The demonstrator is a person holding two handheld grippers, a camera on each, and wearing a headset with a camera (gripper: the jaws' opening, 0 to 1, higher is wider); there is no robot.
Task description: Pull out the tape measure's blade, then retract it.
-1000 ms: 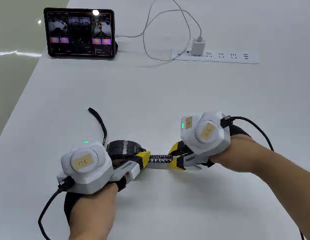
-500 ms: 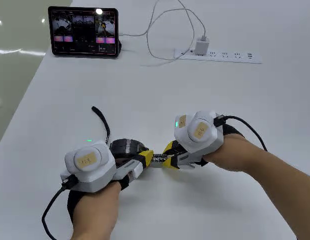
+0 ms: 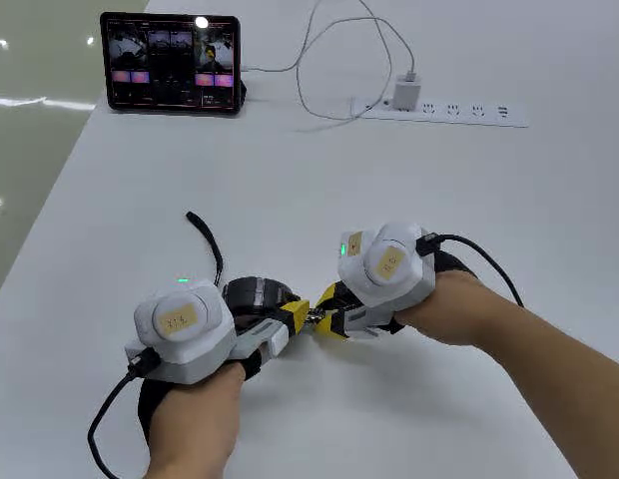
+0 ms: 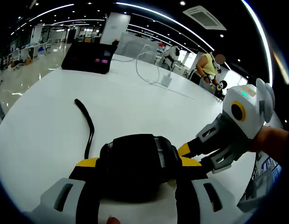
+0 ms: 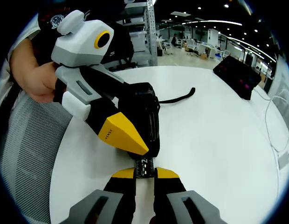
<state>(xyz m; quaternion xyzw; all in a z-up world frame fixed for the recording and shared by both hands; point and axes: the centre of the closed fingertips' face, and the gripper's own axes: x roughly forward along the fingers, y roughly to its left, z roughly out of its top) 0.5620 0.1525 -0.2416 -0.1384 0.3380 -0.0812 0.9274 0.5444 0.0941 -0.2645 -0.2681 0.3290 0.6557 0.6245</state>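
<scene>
Judging from the short stub of blade (image 5: pixel 144 162) showing, you were at one end of the stroke, either just starting the pull or nearly done retracting; I could not tell which. Your left gripper (image 4: pixel 137 170) was closed around the black tape measure case (image 3: pixel 255 296), which sat low on the white table (image 3: pixel 489 200) in front of you. Your right gripper (image 5: pixel 145 174) was pinched nearly closed on the blade's tip, just beside the case mouth. If you were pulling, the next move called for a straight draw to your right with the case braced. If you were retracting, it called for easing the tip home before letting go, so it did not snap. By count there was one tape measure with one black wrist strap (image 3: pixel 205 244), two grippers, one tablet (image 3: pixel 170 62), one power strip (image 3: pixel 459 112) and one charger plug (image 3: pixel 406 95).
</scene>
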